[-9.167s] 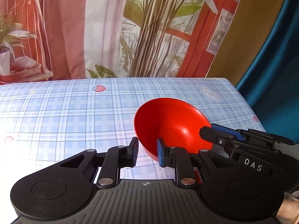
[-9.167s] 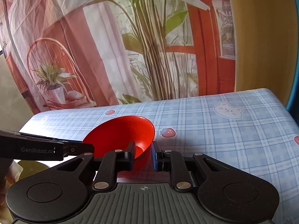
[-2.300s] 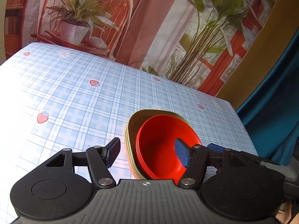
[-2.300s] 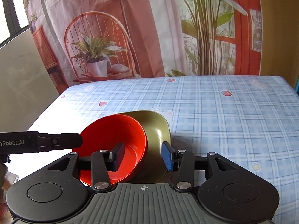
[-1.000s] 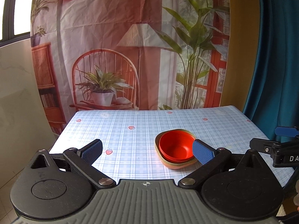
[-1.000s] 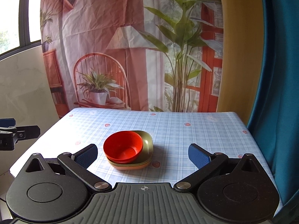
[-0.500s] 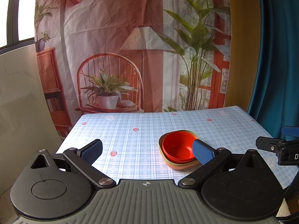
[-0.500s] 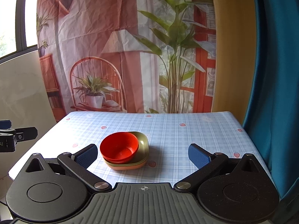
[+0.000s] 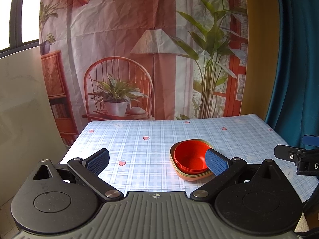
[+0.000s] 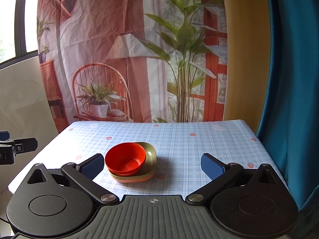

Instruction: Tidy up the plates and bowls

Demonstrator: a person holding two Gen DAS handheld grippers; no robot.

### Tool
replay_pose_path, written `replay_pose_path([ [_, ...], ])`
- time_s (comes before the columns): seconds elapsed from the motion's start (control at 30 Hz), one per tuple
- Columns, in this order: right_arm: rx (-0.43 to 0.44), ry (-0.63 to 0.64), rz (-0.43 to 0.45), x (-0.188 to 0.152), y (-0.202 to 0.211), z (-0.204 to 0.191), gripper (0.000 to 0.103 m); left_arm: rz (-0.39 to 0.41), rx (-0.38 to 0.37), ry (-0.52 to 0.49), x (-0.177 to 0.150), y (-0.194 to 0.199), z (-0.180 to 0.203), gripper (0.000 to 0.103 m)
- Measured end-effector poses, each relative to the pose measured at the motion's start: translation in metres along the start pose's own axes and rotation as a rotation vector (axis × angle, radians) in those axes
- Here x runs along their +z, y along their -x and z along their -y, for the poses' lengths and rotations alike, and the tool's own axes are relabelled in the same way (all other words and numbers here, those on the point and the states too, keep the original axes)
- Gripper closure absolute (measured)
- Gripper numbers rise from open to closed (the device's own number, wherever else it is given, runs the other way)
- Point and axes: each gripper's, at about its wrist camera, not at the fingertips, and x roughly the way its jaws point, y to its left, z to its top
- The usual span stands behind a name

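Showing both tools held level and back from the table (image 9: 139, 139), aimed toward the printed backdrop (image 9: 139, 49). The left gripper (image 9: 157, 160) and the right gripper (image 10: 152, 165) each have their blue-padded fingers spread wide apart, holding nothing. Between them, near the table's front edge, red bowls (image 10: 125, 156) sit nested atop a stack of olive and orange plates (image 10: 139, 176) on the blue plaid tablecloth (image 10: 189, 145).

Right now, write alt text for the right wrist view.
A round red plastic bowl sits nested in a stack of squarish olive-green and orange plates on a blue plaid strawberry-print tablecloth. The right gripper, jaws wide open, frames the stack from well back, holding nothing.
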Motion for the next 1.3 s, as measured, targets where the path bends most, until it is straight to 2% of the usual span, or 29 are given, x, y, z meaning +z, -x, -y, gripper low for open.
replay_pose_path([
  [1.3, -0.003, -0.005, -0.004, -0.0001, -0.0005, 0.0033, 0.0, -0.001, 0.012, 0.02, -0.0004, 0.0037, -0.0027, 0.0],
])
